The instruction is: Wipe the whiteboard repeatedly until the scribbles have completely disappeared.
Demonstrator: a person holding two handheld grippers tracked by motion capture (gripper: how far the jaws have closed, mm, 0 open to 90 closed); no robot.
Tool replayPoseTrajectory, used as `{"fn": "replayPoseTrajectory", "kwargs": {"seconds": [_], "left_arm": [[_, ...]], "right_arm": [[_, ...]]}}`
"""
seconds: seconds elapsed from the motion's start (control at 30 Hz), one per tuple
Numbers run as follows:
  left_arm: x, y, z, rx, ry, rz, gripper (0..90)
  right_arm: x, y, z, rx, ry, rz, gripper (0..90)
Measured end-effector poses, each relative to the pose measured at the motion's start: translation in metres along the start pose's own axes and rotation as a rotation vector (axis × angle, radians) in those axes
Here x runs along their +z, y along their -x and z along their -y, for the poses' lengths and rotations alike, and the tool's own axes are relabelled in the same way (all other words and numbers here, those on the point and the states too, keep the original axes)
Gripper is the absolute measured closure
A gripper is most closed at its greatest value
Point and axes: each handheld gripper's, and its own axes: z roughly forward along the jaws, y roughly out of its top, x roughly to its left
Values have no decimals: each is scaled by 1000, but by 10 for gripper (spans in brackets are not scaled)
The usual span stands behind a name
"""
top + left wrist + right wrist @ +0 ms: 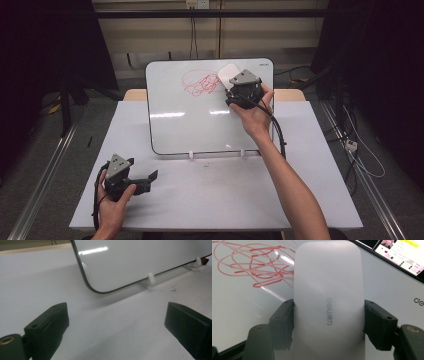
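Observation:
A whiteboard [200, 120] leans on small white stands at the back of the table, with red scribbles [200, 82] near its top. My right gripper [231, 86] is shut on a white eraser [227, 74] and holds it against the board just right of the scribbles. In the right gripper view the eraser [328, 300] sits between both pads, the red scribbles [249, 262] to its left. My left gripper [150, 180] rests low over the table at the front left, open with nothing between its fingers [47, 327]; the whiteboard's lower corner [97, 288] lies ahead of it.
The white table [215, 195] ends at a front edge near the person's forearms. Two white stand clips [191, 154] hold the board's bottom edge. Dark curtains and cables flank the table on the floor at right.

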Motion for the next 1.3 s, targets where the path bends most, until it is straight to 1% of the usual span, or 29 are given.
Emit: {"fn": "replayPoseTrajectory", "kwargs": {"seconds": [0.03, 0.17, 0.27, 0.4, 0.57, 0.67, 0.7, 0.8, 0.83, 0.9, 1.1, 1.3], "left_arm": [[1, 0, 0, -3, 7, -5, 55], [1, 0, 0, -1, 6, -4, 55], [0, 0, 0, 0, -3, 0, 55], [0, 0, 0, 1, -1, 0, 55], [0, 0, 0, 0, -1, 1, 55], [0, 0, 0, 1, 2, 0, 55], [-1, -1, 0, 3, -2, 0, 55], [-1, -1, 0, -2, 1, -1, 55], [-1, -1, 0, 0, -1, 0, 55], [-1, -1, 0, 4, -1, -2, 55], [0, -1, -1, 3, 2, -1, 55], [0, 0, 0, 1, 1, 1, 55]], "right_arm": [[0, -1, 0, -2, 0, -1, 316], [1, -6, -1, -11, -1, -8, 316], [2, -13, -3, -25, -2, -16, 317], [3, -22, -4, -34, -2, -28, 317], [4, -34, -5, -57, 1, -46, 317], [5, -38, -5, -62, 0, -51, 317], [5, -42, -5, -79, 2, -45, 317], [4, -46, -5, -89, 2, -46, 317], [4, -46, -5, -82, 2, -52, 317], [5, -47, -5, -85, 3, -49, 317], [4, -62, -4, -119, -3, -73, 317], [4, -75, -3, -139, 1, -91, 317]]}}
